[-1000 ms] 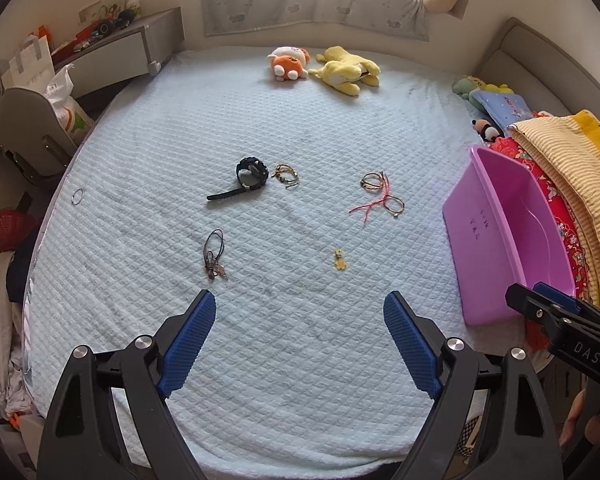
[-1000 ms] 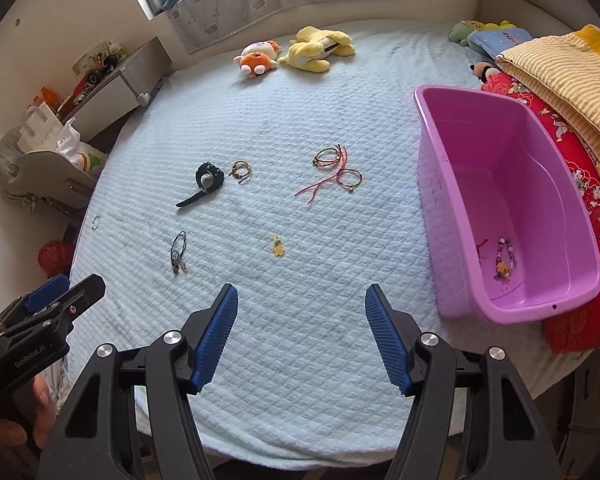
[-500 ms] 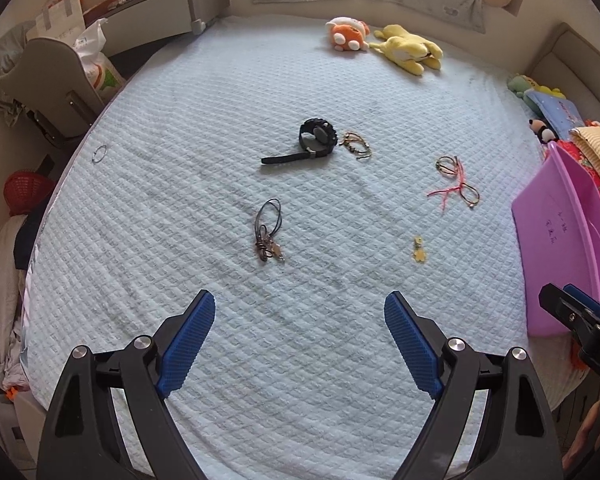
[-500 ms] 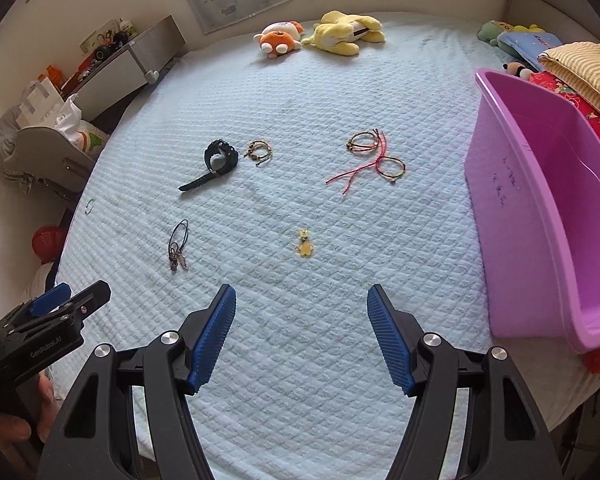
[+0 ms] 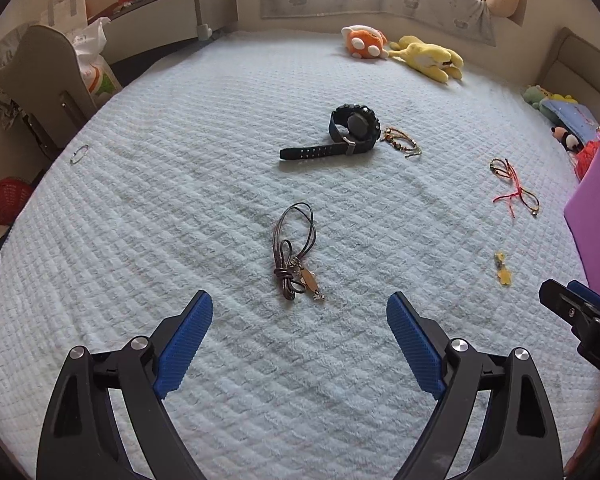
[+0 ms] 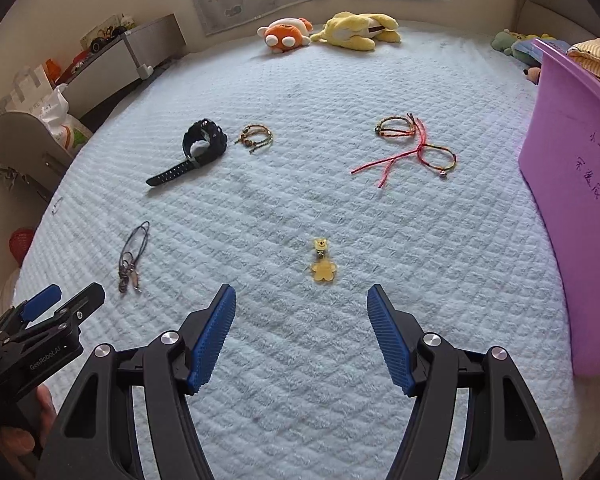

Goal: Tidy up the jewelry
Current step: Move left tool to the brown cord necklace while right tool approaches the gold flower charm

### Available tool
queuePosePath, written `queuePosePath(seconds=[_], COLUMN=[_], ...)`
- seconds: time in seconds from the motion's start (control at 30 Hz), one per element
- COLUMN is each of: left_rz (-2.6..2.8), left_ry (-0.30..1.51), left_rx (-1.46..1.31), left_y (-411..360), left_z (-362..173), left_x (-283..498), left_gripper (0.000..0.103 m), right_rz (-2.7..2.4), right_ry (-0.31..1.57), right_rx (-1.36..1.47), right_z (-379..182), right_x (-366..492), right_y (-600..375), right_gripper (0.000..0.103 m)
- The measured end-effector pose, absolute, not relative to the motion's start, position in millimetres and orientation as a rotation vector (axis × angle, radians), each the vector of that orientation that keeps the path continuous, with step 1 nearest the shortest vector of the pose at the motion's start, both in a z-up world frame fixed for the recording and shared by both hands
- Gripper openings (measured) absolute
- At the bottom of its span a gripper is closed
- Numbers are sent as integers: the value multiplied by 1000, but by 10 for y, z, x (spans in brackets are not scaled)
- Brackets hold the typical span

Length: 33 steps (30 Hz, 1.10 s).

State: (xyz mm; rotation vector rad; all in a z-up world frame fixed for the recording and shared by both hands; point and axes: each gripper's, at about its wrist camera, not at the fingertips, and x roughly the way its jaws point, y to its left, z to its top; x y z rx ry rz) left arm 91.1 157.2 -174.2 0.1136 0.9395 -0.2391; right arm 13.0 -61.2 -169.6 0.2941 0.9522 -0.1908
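Quilted pale-blue bed (image 5: 180, 208), bedroom

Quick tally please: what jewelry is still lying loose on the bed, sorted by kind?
Watches: 1, the black watch
Cord bracelets: 3, beaded bracelet, brown bracelet, red-string bracelet
Cord necklaces: 1, dark cord necklace
Charms: 1, yellow charm
Thin rings: 1, ring near the bed's edge
Total: 7

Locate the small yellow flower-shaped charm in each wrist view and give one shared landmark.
Left wrist: small yellow flower-shaped charm far right, beside the right gripper's tip.
Right wrist: charm centre, just ahead of the open right gripper.
Shared landmark: black wristwatch, farther up the bed.
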Motion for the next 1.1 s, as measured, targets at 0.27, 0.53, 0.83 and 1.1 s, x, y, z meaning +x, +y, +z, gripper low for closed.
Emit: queuePosePath(seconds=[0.27, 0.53, 0.83, 1.1], left_rz=[-269, -252, -234, -234], left_ry=[899, 889, 913, 907], left_rx=[134, 144, 125, 139], left_y=[1584, 1501, 1448, 1410], left_z=[-2026, -2158, -2284, -2338], left_x=[1069, 1209, 1362, 1408], left_gripper=[87, 87, 87, 87], right_rz=[-251, -279, -323, -302], right_ry=[912, 891, 880, 870], right_rx=[276, 252, 235, 211], right_z=[-2051, -2141, -2238, -2289], right_x=[245, 377, 486, 586], right_y=[-538, -618, -736, -726], right_gripper=[65, 65, 65, 65])
